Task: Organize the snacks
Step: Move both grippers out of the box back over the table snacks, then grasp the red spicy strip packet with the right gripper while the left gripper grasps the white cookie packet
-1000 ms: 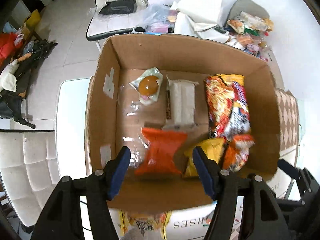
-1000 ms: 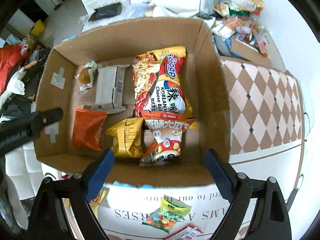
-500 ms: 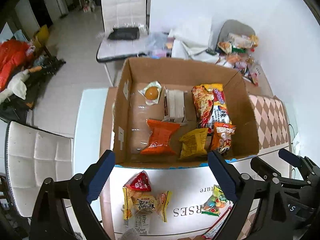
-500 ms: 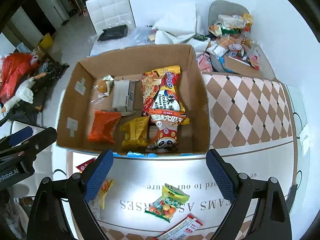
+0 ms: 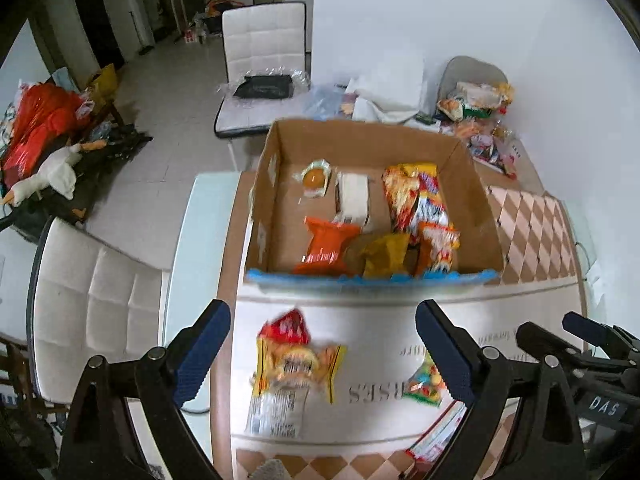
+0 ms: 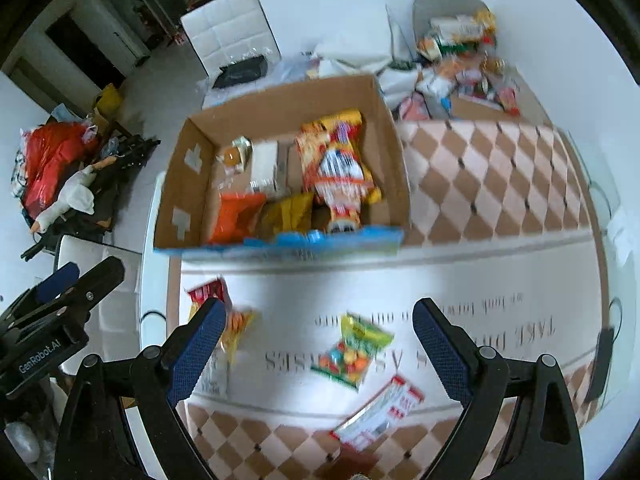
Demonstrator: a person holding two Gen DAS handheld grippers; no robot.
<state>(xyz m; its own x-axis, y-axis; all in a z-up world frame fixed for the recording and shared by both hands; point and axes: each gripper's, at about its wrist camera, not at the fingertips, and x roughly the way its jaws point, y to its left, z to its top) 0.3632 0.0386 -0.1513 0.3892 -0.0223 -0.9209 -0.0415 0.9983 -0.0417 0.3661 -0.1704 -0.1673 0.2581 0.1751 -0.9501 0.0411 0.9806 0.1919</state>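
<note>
A cardboard box (image 5: 486, 216) (image 6: 188, 204) on the table holds several snack packs, among them an orange bag (image 5: 326, 242) (image 6: 234, 216) and a yellow bag (image 5: 384, 252). Loose packs lie in front of it: a small pile with a red pack (image 5: 294, 356) (image 6: 208, 294), a green candy pack (image 6: 352, 350) (image 5: 422, 382) and a red-and-white flat pack (image 6: 380, 412). My left gripper (image 5: 322, 354) is open and empty above the pile. My right gripper (image 6: 316, 354) is open and empty above the candy pack.
The table has a checkered cloth (image 6: 492, 184) with a white lettered panel. More snacks are heaped at the far right corner (image 5: 476, 112). White chairs stand at the left (image 5: 92, 300) and behind the table (image 5: 260, 60). Clutter lies on the floor at left (image 5: 44, 136).
Both grippers have pulled back and up from the box, so the loose packs in front of it have come into view. The left gripper has opened wider. The box contents are unchanged.
</note>
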